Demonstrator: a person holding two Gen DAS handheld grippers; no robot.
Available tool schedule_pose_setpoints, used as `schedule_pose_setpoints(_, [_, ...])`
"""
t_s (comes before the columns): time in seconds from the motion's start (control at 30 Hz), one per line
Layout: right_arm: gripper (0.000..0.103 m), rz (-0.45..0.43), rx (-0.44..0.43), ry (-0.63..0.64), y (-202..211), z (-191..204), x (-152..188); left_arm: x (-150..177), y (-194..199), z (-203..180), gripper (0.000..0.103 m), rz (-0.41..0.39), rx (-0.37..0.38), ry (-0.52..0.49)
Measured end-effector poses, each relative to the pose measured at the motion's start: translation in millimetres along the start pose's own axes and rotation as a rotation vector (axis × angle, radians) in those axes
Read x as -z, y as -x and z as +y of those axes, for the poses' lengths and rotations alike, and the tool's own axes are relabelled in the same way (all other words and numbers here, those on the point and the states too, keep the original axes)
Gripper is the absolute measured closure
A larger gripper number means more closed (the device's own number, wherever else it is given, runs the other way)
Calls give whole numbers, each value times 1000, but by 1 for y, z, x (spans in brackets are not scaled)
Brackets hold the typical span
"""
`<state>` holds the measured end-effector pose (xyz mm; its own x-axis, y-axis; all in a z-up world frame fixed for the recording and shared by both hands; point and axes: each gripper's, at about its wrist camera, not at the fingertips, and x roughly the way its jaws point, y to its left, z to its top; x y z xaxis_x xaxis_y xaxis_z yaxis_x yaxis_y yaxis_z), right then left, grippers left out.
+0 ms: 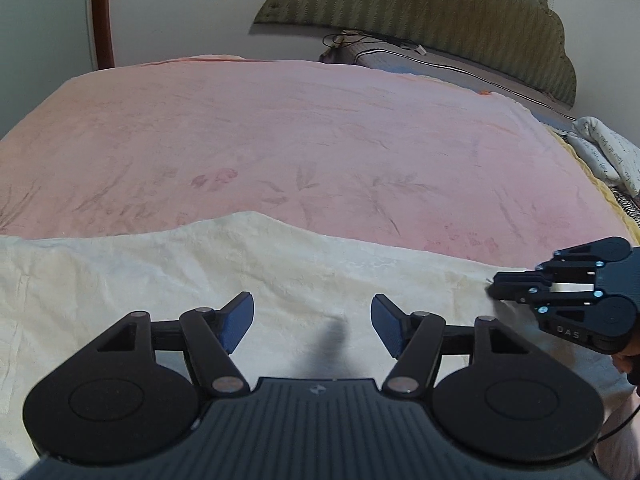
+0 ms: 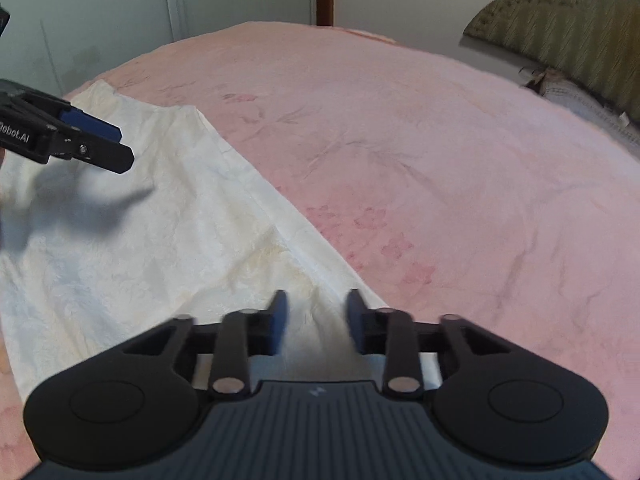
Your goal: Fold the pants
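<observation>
**Pants fold: early stage**

Cream pants [image 1: 200,280] laid flat along near edge of bed [image 1: 280,140]; no completed fold visible. Left claw [image 1: 312,320] apart, above fabric, holding nothing. Right claw [image 1: 494,290] clamped together on pants' edge. Headboard [image 1: 440,20], pillow [image 1: 608,152] well apart; nothing obstructing.

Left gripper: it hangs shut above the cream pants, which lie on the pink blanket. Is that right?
Not quite. The left gripper is open, not shut: the left wrist view shows its two blue pads well apart with nothing gripped between them. The rest holds: it hangs above the cream pants, which lie on the pink blanket.
</observation>
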<state>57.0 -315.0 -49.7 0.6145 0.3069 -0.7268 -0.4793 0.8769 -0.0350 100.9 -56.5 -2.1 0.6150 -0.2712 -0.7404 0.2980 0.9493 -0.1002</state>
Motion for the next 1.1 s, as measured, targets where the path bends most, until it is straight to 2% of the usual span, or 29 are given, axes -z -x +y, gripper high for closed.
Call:
schedule_pose_setpoints(0.17, [101,-60,88,24,3,8,-7,-1,0,2,33,4,-17,24])
schedule_pose_setpoints(0.23, [103,-79,190,35,-3,8,-10,0,3,1,33,-4,-29,31])
schedule_pose_setpoints(0.27, [103,-77,207,19,-7,5,-12,1,3,0,32,-5,-31,27])
schedule_pose_setpoints(0.33, [102,-84,178,-42,-10,-2,-11,3,5,-4,32,1,-30,3])
schedule_pose_setpoints(0.43, [102,-135,360,-66,4,9,-8,10,12,-10,32,-20,-34,-40])
schedule_pose_setpoints(0.47, [101,-137,342,-101,14,12,-6,13,14,-13,31,-29,-37,-57])
schedule_pose_setpoints(0.53, [101,-137,190,-100,29,24,2,18,17,-21,28,-38,-32,-87])
schedule_pose_setpoints(0.6, [101,-58,138,-66,24,36,8,25,17,-31,28,-33,-12,-114])
schedule_pose_setpoints(0.67, [101,10,195,-55,5,37,13,33,15,-43,27,-26,-9,-145])
schedule_pose_setpoints(0.77, [101,-69,232,-189,-6,15,15,47,15,-58,27,-25,-22,-201])
schedule_pose_setpoints(0.83, [100,-88,332,-294,-3,5,12,55,17,-64,27,-24,-10,-234])
schedule_pose_setpoints(0.87, [100,-99,348,-296,4,6,12,58,18,-65,27,-31,1,-250])
schedule_pose_setpoints(1.0, [100,-115,270,-305,41,15,33,70,13,-78,25,-46,1,-300])
schedule_pose_setpoints(1.03, [100,-95,252,-310,46,16,42,72,8,-82,25,-35,0,-307])
schedule_pose_setpoints(1.1, [100,-48,273,-325,43,16,58,76,1,-86,25,-23,-4,-316])
